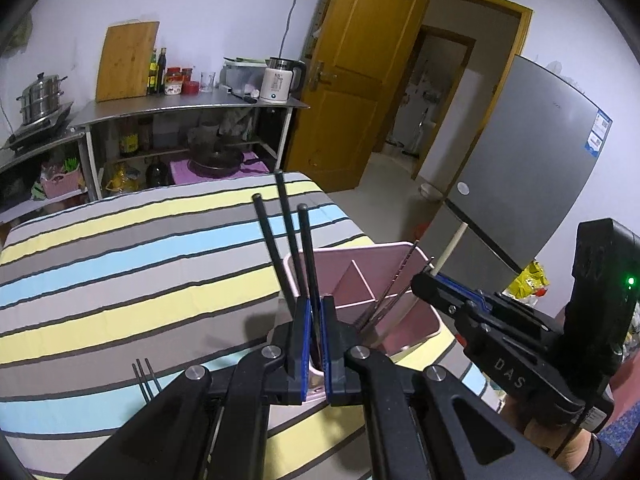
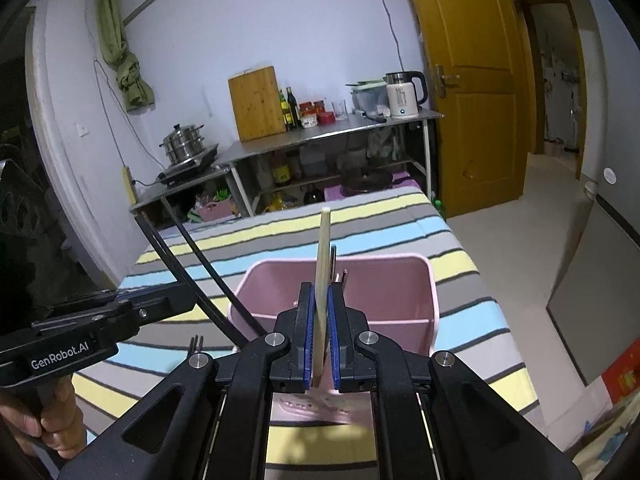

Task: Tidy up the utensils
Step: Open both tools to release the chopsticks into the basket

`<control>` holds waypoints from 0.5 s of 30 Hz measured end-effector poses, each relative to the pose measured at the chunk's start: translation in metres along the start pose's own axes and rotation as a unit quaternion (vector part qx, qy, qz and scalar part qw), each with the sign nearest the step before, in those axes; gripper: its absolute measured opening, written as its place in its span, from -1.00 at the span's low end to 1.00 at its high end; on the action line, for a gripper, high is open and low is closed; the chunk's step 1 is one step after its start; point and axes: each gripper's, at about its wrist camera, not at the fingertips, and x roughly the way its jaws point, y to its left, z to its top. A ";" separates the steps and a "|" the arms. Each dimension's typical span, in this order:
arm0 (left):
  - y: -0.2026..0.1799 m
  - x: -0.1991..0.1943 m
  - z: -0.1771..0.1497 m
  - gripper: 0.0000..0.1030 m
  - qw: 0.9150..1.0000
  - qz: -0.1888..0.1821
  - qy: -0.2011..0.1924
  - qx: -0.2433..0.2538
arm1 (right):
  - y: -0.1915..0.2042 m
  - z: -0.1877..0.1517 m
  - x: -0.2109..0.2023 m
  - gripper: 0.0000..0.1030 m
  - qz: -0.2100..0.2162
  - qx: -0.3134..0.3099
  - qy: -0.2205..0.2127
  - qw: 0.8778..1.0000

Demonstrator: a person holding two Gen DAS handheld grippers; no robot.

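With metal utensils [image 1: 390,294] already standing in the pink caddy [image 2: 400,292] near the striped table's [image 1: 120,248] right edge, the left gripper [image 1: 316,312] pinches black chopsticks [image 1: 308,248] and the right gripper [image 2: 319,312] a pale chopstick [image 2: 324,248] over its compartments, while a fork [image 1: 144,376] lies unsorted near the front edge.
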 end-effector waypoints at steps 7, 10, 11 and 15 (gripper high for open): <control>0.001 -0.006 -0.003 -0.91 1.000 0.003 -0.005 0.006 | 0.007 -0.003 -0.008 -0.88 -0.009 -0.011 -0.013 1.000; -0.001 -0.009 -0.002 -0.91 1.000 0.001 -0.008 0.008 | 0.011 0.000 -0.016 -0.88 -0.008 -0.018 -0.027 0.999; -0.002 -0.009 -0.004 -0.91 1.000 0.001 -0.007 0.009 | 0.012 0.000 -0.017 -0.88 -0.008 -0.020 -0.028 0.999; -0.002 -0.008 -0.007 -0.91 1.000 0.002 0.003 0.008 | 0.010 -0.004 -0.007 -0.87 -0.004 -0.014 -0.006 1.000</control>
